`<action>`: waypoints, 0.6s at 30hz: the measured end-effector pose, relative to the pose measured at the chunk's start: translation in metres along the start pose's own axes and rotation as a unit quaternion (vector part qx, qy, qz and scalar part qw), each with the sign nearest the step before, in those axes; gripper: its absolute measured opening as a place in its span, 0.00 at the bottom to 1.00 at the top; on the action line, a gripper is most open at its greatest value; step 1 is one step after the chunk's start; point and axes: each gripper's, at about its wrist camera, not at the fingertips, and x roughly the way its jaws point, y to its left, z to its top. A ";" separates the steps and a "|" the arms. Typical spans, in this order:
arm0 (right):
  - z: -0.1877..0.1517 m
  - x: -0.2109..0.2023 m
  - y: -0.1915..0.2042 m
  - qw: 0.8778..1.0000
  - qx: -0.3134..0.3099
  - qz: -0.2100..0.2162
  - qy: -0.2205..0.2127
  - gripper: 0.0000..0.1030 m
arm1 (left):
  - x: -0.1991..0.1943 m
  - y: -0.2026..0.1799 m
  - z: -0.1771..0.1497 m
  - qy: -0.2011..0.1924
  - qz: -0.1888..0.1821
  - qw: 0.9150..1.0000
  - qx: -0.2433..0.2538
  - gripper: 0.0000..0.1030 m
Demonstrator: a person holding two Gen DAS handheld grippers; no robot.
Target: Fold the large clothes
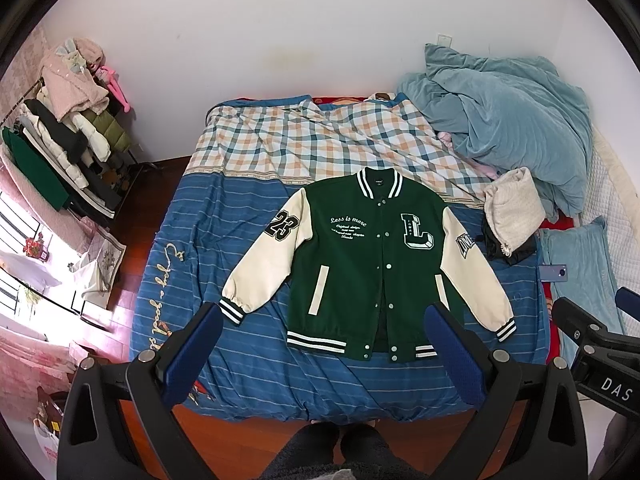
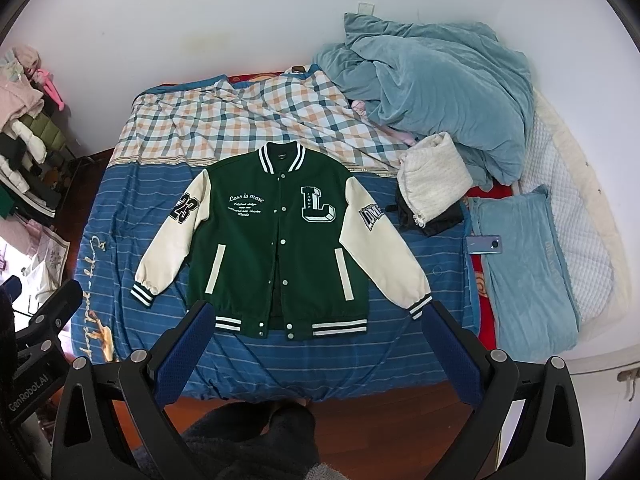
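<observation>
A green varsity jacket (image 1: 360, 264) (image 2: 276, 240) with cream sleeves lies flat, front up, on the blue striped bed, sleeves spread out to both sides. It carries a big "L" patch and a "23" on one sleeve. My left gripper (image 1: 324, 320) hangs open above the near edge of the bed, in front of the jacket's hem, holding nothing. My right gripper (image 2: 316, 316) is also open and empty, held just short of the hem. Neither one touches the jacket.
A plaid sheet (image 1: 320, 140) covers the far half of the bed. A crumpled blue blanket (image 2: 432, 96) and a folded cream cloth (image 2: 434, 178) lie at the right, with a phone (image 2: 484, 244) nearby. A clothes rack (image 1: 68, 136) stands at the left. A person's legs (image 1: 340, 448) stand on the wood floor.
</observation>
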 end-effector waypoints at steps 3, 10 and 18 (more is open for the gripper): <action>0.000 0.000 0.000 1.000 0.001 0.001 0.000 1.00 | 0.001 0.007 0.008 -0.001 -0.002 1.000 0.000 1.00; 0.003 0.000 0.002 1.000 0.009 0.000 0.005 1.00 | 0.008 0.017 0.016 -0.002 -0.004 1.000 0.005 1.00; -0.003 0.055 -0.015 0.994 0.097 0.026 -0.035 1.00 | 0.065 0.024 0.027 -0.092 0.067 0.993 0.036 1.00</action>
